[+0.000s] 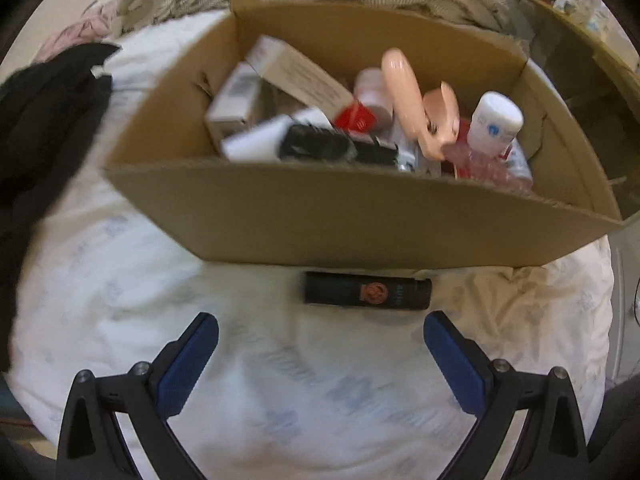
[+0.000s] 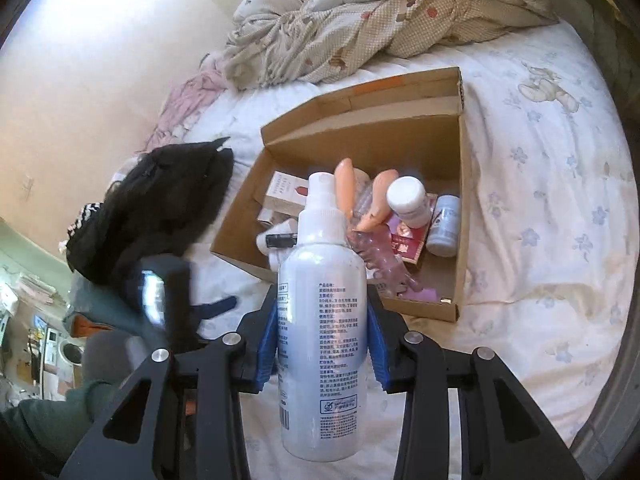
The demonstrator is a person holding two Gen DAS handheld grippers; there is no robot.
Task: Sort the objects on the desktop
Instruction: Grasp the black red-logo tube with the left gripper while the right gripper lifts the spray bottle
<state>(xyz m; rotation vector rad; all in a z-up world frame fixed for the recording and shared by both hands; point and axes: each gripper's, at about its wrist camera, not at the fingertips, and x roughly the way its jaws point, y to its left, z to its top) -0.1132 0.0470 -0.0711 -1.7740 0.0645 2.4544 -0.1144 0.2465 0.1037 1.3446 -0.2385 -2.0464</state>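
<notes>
In the right wrist view my right gripper (image 2: 323, 314) is shut on a white spray bottle (image 2: 322, 340), its blue pads pressing on both sides. The bottle stands upright with its nozzle pointing toward an open cardboard box (image 2: 464, 184). Off to the left, a blue finger (image 2: 218, 306) of my left gripper shows blurred. In the left wrist view my left gripper (image 1: 320, 332) is open and empty above the white sheet. A small black tube (image 1: 367, 291) lies just beyond its fingertips, against the box's front wall (image 1: 340, 216). The box holds several cartons, jars and a peach-coloured handle (image 1: 404, 92).
The box rests on a bed with a white printed sheet (image 2: 540, 220). A black garment (image 2: 160, 208) lies left of the box, also seen in the left wrist view (image 1: 44, 132). A crumpled patterned quilt (image 2: 360, 24) is piled behind the box. A pale wall runs along the left.
</notes>
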